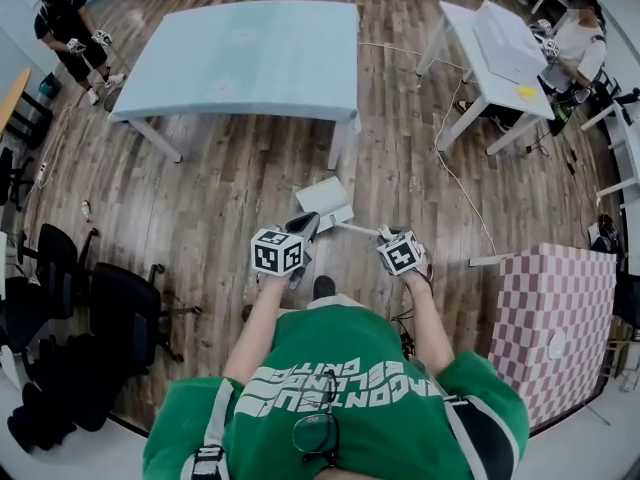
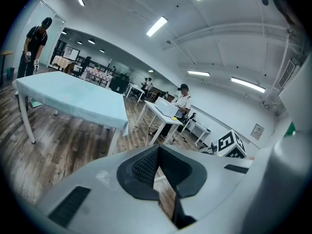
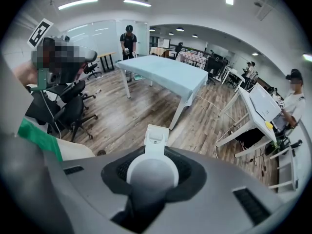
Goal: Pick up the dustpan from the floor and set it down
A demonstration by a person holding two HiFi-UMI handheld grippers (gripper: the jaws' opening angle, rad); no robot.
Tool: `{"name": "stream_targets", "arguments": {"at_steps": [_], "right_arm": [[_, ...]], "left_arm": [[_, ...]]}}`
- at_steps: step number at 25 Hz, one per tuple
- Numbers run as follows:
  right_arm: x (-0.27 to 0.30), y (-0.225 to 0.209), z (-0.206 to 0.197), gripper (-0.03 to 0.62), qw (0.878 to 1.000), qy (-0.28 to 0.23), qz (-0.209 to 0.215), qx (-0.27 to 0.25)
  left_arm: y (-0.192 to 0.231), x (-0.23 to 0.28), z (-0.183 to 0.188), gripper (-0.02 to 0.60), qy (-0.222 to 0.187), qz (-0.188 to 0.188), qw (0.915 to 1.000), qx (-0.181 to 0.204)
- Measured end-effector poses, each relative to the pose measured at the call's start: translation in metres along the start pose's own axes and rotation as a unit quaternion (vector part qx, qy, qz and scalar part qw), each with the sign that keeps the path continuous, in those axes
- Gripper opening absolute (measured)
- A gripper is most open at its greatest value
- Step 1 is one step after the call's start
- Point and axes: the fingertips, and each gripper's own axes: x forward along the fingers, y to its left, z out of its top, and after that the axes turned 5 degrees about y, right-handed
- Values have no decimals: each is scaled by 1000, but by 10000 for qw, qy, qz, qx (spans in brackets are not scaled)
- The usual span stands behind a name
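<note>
Between the fingers of the right gripper [image 3: 152, 165] sits the round white handle [image 1: 358, 229] of the dustpan [image 1: 322, 198], and the dark pads are closed on it from both sides. The handle runs straight out past the fingertips to the white pan, which lies ahead of them over the wooden floor [image 1: 230, 183]; whether it touches the boards or hangs just above them cannot be told. Just beyond the pan stands a leg of the pale blue table [image 1: 240, 58]. The left gripper [image 1: 303, 228] is held beside the right one, its fingers brought together at the tips with nothing in them. Only a thin wedge of floor shows between their pads nearer the base, and the pan's near corner lies just past their tips. Off to the outer side of the left fingers stand black office chairs [image 1: 110, 303]; to the outer side of the right fingers stands a pink-and-white chequered box [image 1: 560, 318]. Far ahead of the right fingers a seated person [image 1: 578, 43] is at a white desk [image 1: 500, 53]
</note>
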Motion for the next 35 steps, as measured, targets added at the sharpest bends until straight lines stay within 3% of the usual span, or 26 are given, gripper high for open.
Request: {"name": "stream_targets", "arguments": {"at_steps": [11, 35], "right_arm": [[37, 1, -2, 114, 9987, 455, 220, 2], [136, 8, 74, 114, 9897, 933, 409, -1009]], "left_arm": [[21, -10, -11, 3, -13, 315, 9992, -240], [78, -53, -32, 3, -388, 1226, 9867, -993]]}}
